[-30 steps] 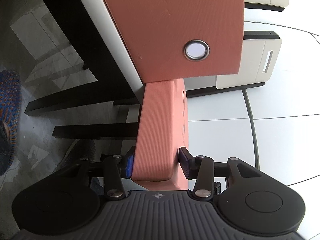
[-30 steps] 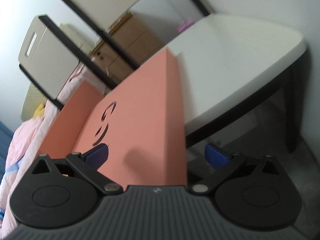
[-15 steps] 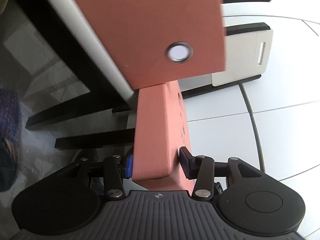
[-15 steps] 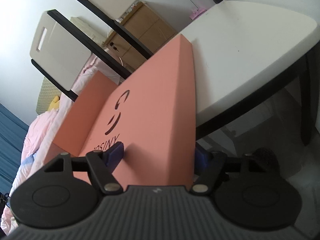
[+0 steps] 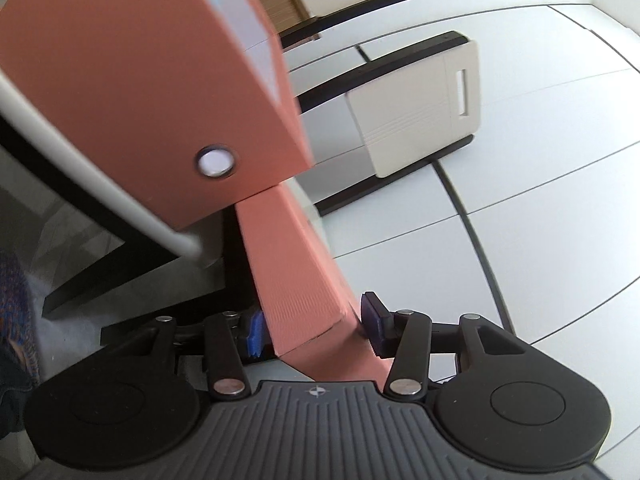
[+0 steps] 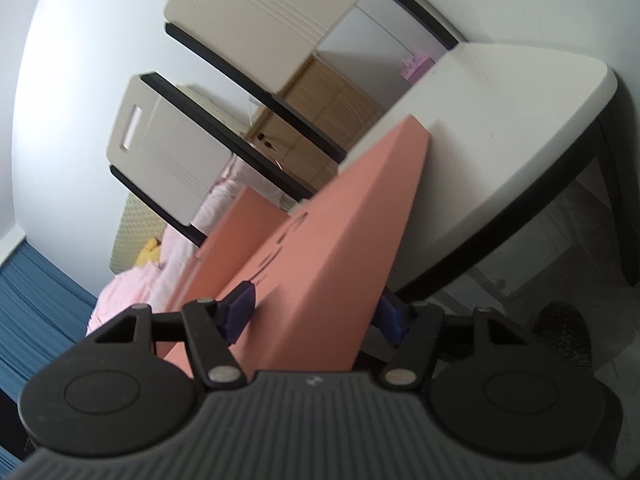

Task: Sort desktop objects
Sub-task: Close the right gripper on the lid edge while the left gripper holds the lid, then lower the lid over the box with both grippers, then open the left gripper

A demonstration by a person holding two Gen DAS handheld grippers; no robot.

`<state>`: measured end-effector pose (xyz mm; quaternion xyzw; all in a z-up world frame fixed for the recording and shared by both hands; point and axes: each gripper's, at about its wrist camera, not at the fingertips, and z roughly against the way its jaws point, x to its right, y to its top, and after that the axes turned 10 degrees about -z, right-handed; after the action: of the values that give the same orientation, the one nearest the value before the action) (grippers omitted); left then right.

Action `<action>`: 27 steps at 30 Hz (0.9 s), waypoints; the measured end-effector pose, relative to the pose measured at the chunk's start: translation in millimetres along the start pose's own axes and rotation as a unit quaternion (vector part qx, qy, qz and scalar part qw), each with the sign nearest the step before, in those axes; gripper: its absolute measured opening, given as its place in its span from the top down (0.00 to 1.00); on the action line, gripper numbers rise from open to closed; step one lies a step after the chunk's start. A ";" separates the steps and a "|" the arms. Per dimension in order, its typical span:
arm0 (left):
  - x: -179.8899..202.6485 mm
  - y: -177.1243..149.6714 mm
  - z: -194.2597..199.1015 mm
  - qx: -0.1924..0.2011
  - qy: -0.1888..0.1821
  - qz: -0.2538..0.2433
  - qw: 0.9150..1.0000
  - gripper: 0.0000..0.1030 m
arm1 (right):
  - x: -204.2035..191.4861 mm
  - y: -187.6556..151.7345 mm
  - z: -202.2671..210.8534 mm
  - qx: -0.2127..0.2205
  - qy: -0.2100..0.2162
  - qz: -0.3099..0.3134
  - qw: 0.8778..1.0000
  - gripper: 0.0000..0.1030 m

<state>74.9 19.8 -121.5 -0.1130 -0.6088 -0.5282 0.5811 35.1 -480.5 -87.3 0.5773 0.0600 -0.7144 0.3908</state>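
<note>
Nearest the left camera, the left gripper [image 5: 310,330] has its fingers [image 5: 372,326] set either side of one end of the salmon box [image 5: 296,276]; they are easing apart, yet both blue pads look to be against the cardboard, so the hold reads as light, not lost. On the other side, the right gripper [image 6: 316,314] is closing its fingers [image 6: 240,308] on the opposite end of the same box [image 6: 320,248], pads meeting its two faces. The box hangs between the two hands, tilted, its near edge off the white counter [image 6: 492,128]. A hinged flap [image 5: 160,92] with a metal eyelet [image 5: 215,161] stands up beyond the left hand. For a clean carry I would firm up the left hold before lifting further, let the right finish clamping, and keep both ends level so the flap does not swing and the box does not twist. Further off stand the pale chair backs [image 6: 264,16], against the far side of the counter; the box should pass clear of them.
</note>
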 end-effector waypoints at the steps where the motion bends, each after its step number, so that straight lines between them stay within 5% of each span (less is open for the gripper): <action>1: 3.5 1.2 0.9 0.000 -0.002 -0.004 1.000 0.48 | -3.5 -0.4 4.0 0.004 0.000 0.000 1.000 0.37; 15: 60.3 48.3 28.9 0.039 -0.027 -0.053 0.997 0.47 | -75.0 15.3 31.2 0.053 0.029 0.043 0.997 0.37; 27: 63.0 112.8 102.1 0.157 0.049 -0.083 0.983 0.46 | -145.3 26.1 -82.1 0.011 0.108 0.062 0.992 0.37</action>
<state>80.7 115.9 12.2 0.0564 -0.6623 -0.4774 0.5747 119.4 -383.3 22.2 0.6582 0.0579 -0.6229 0.4188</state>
